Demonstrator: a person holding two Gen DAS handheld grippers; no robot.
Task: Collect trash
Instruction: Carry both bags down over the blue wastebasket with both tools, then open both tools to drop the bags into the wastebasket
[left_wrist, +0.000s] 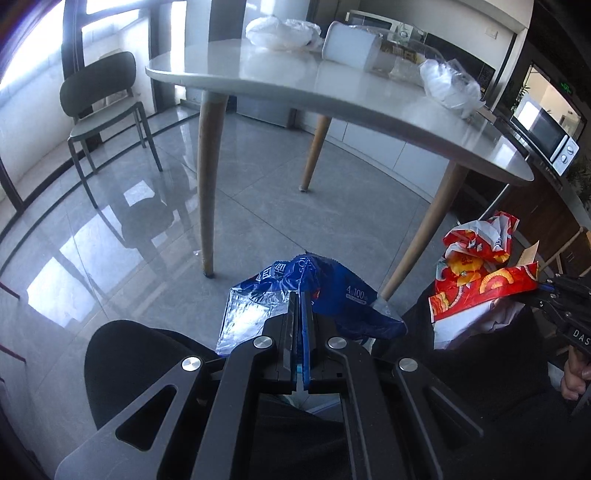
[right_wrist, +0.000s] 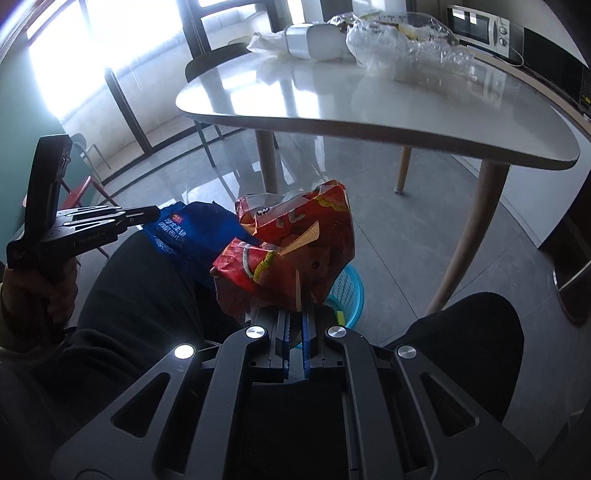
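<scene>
Mid-task, both hands loaded. Left tool (left_wrist: 300, 306) clenched on a crumpled blue wrapper (left_wrist: 332, 295), held low over the person's lap, well below the worktop (left_wrist: 332, 99). Right tool (right_wrist: 300, 310) clenched on a red and orange snack bag (right_wrist: 295, 243), its pads pinching the bag's lower edge; the bag stands up in front of the camera. The two pieces of trash hang near each other, blue to the left of red, apparently not touching, though the overlap in the right wrist view makes that hard to settle. A turquoise basket (right_wrist: 351, 291) sits on the floor below and just beyond the red bag, partly hidden by it; judged to be the bin for the trash, contents not visible from here. Neither piece is in it yet, so the drop-off is the step in hand. Still left on the worktop: a bundle of white plastic bags (left_wrist: 280, 33), a white container lying on its side (left_wrist: 351, 46), a clear plastic bottle (left_wrist: 402, 61), and another crumpled clear bag (left_wrist: 450, 86) near the far edge. Judged well short of half done.
</scene>
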